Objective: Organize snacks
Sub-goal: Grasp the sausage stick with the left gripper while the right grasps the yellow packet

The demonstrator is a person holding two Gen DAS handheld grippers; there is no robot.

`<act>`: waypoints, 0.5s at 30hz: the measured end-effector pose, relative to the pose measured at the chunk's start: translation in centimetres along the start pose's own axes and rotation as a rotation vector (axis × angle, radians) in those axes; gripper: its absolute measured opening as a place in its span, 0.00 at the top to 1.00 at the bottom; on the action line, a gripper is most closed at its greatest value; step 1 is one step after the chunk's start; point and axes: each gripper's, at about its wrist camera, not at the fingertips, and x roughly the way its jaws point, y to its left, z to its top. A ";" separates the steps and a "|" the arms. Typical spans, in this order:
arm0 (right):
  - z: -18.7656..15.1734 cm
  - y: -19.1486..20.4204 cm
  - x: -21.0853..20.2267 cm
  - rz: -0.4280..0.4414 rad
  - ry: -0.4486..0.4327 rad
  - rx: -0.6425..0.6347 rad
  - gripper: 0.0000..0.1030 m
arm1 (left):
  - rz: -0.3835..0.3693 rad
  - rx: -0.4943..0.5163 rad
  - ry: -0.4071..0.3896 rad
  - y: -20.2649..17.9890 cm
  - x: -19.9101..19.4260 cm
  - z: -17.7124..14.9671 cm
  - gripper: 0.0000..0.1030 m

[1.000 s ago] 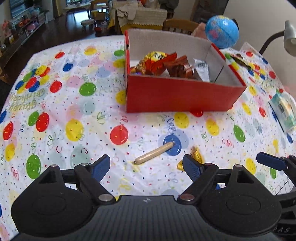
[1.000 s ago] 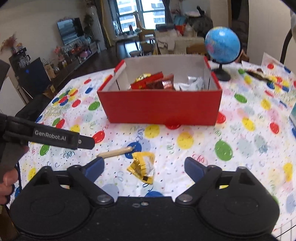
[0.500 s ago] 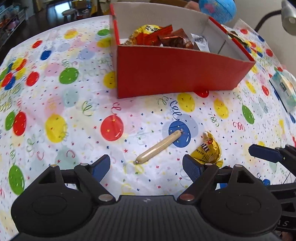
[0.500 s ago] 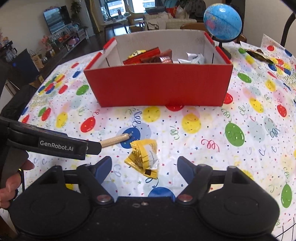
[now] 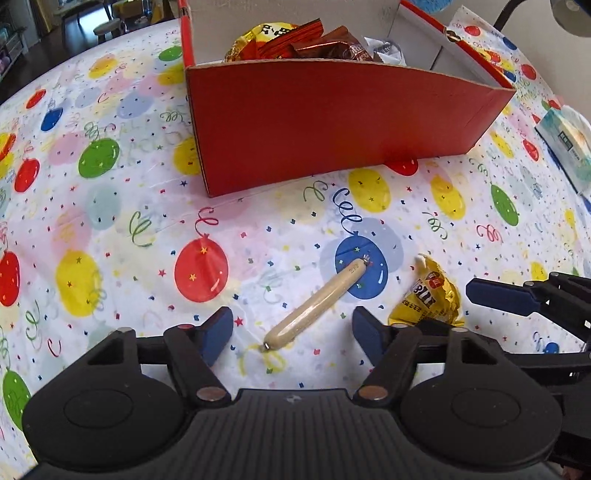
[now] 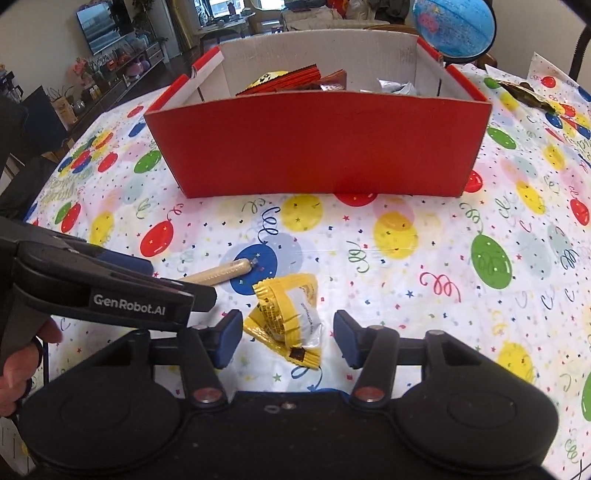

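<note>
1. Left wrist view: the left gripper (image 5: 291, 334) points down at a table covered by a balloon-print cloth (image 5: 110, 221). Its jaws have just been closing and stand apart, pressing on nothing. A tan sausage stick (image 5: 314, 304) lies slanted on the cloth between them, its near end level with the blue pads (image 5: 218, 334), neither pad touching it; its far end rests on a printed blue balloon.

2. Same view: a yellow candy packet (image 5: 428, 295) lies just right of the sausage stick, partly behind the right-hand finger. One blue-tipped finger of the right gripper (image 5: 498, 295) reaches in from the right edge, beside the packet.

3. Same view: a red box (image 5: 332, 122) stands beyond the stick, holding wrapped snacks (image 5: 295, 40) in yellow, red and brown. A pale green packet (image 5: 569, 136) lies at the right edge.

4. Right wrist view: the right gripper (image 6: 288, 338) also points down. Its jaws have just been closing; they stand apart, gripping nothing. The yellow candy packet (image 6: 288, 321) lies crumpled between the pads, the left pad close beside it, contact not certain.

5. Same view: the left gripper (image 6: 147, 288), held by a hand (image 6: 22, 365), enters from the left over the sausage stick (image 6: 218, 275). The red box (image 6: 321, 144) stands behind, a blue globe (image 6: 454, 26) beyond it.
</note>
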 end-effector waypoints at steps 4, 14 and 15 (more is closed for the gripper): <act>0.1 0.2 0.4 0.007 0.008 -0.016 0.59 | 0.006 0.028 -0.011 -0.5 0.0 0.1 0.46; -0.4 -1.3 0.0 -0.034 -0.022 0.021 0.75 | 0.114 0.205 -0.080 -4.4 -0.2 -1.7 0.77; -0.5 -1.4 -0.2 -0.034 -0.025 0.024 0.75 | 0.116 0.209 -0.082 -4.7 -0.3 -1.8 0.82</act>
